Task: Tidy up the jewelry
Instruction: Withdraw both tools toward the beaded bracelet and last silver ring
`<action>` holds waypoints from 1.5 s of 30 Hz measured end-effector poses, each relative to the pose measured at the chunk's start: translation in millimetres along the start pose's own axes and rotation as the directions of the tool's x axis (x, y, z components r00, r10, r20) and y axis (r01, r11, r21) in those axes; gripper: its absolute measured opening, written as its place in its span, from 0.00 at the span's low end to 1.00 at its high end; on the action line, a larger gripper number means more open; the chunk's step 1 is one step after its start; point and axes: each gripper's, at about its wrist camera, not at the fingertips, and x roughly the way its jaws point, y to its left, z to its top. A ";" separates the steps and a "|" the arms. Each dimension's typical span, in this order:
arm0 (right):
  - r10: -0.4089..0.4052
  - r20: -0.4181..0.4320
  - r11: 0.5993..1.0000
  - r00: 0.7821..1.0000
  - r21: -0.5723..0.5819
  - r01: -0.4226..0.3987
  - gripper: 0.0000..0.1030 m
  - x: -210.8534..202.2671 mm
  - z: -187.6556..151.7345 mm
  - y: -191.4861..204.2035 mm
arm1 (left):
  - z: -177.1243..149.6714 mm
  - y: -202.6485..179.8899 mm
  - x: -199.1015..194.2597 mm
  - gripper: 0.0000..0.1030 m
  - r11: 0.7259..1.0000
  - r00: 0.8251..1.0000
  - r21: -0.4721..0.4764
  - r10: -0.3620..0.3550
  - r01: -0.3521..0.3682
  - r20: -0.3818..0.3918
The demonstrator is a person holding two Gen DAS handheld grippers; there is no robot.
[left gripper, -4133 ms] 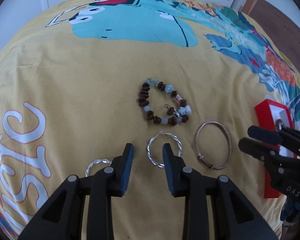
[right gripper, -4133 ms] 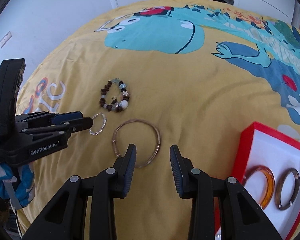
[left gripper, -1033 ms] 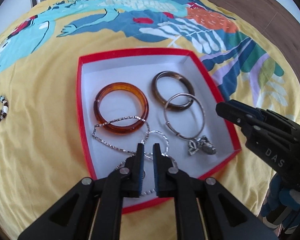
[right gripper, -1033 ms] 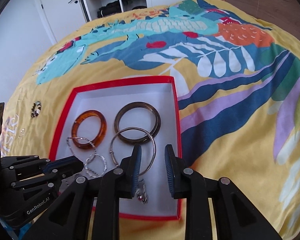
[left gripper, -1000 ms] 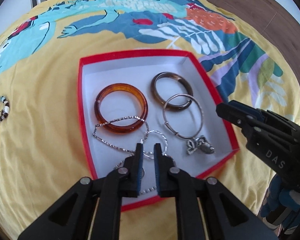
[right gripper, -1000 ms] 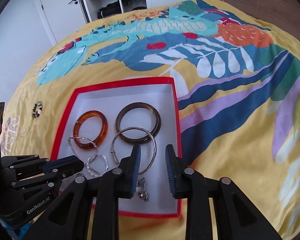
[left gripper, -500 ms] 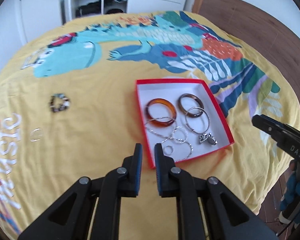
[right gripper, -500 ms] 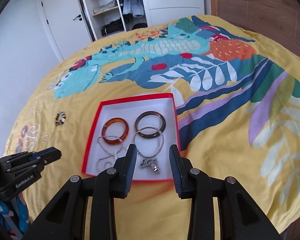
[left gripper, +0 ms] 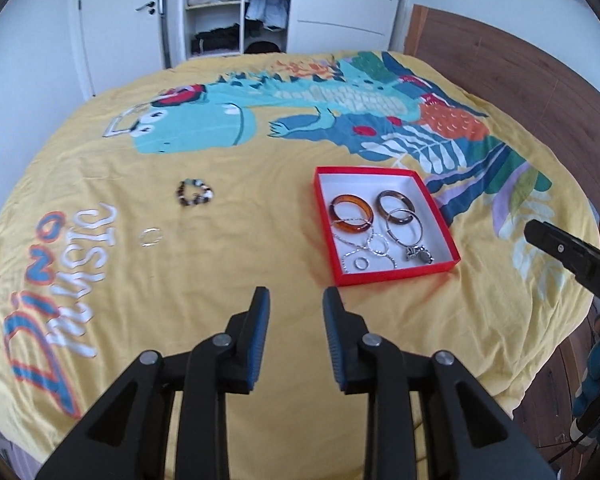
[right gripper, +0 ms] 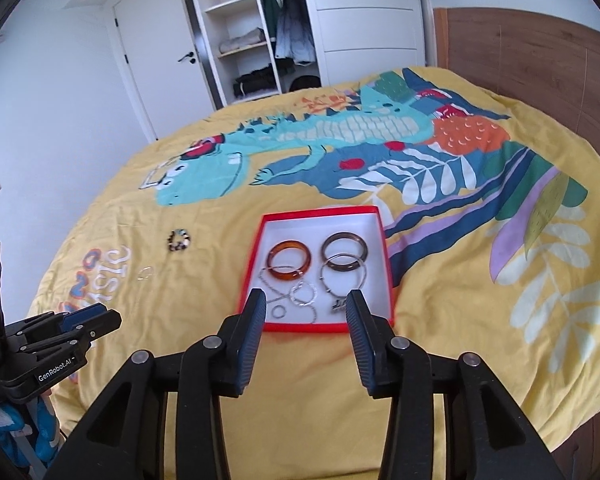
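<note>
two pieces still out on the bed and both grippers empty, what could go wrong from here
The thin silver hoop lies flat on the soft yellow duvet, so the left gripper may pinch fabric with it or miss it. The beaded bracelet is loose and could slip or dangle from the pads. The red box is already crowded with bangles and a chain, so new pieces may tangle.

Bed covered by a yellow dinosaur-print duvet (left gripper: pixel 228 280), wooden headboard (right gripper: pixel 540 60) along its right side, open white wardrobe (right gripper: pixel 256 32) with folded clothes and hanging coats beyond the bed, white door (right gripper: pixel 152 64) left of the wardrobe, white walls, soft daylight
</note>
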 end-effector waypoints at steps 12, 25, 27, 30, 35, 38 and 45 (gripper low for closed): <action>0.012 -0.016 0.997 1.000 -0.077 -0.013 0.44 -26.6 -31.5 47.8 | -46.1 61.1 -46.0 0.37 0.993 0.996 -0.102 0.066 -0.059 0.064; 0.079 -0.112 0.980 0.991 -0.173 -0.098 0.44 31.5 -27.7 102.1 | -59.6 173.0 -9.3 0.36 0.951 0.987 -0.265 0.158 -0.157 -0.018; 0.084 -0.134 0.976 0.987 -0.187 -0.108 0.44 48.7 -23.8 109.0 | -54.3 186.3 4.3 0.36 0.946 0.986 -0.277 0.163 -0.167 -0.037; 0.096 -0.169 0.974 0.981 -0.189 -0.128 0.44 80.3 -15.7 117.5 | -43.7 205.7 27.7 0.36 0.939 0.986 -0.302 0.153 -0.164 -0.060; 0.107 -0.223 0.968 0.969 -0.199 -0.152 0.44 133.8 -3.3 131.7 | -17.7 224.9 71.3 0.36 0.943 0.987 -0.294 0.137 -0.157 -0.089; 0.112 -0.255 0.961 0.960 -0.218 -0.170 0.44 168.2 4.9 144.2 | -1.9 232.6 97.2 0.36 0.948 0.989 -0.288 0.110 -0.135 -0.101; 0.131 -0.297 0.948 0.946 -0.240 -0.207 0.44 242.3 26.0 169.9 | 31.6 246.2 172.5 0.36 0.955 0.987 -0.280 0.062 -0.103 -0.149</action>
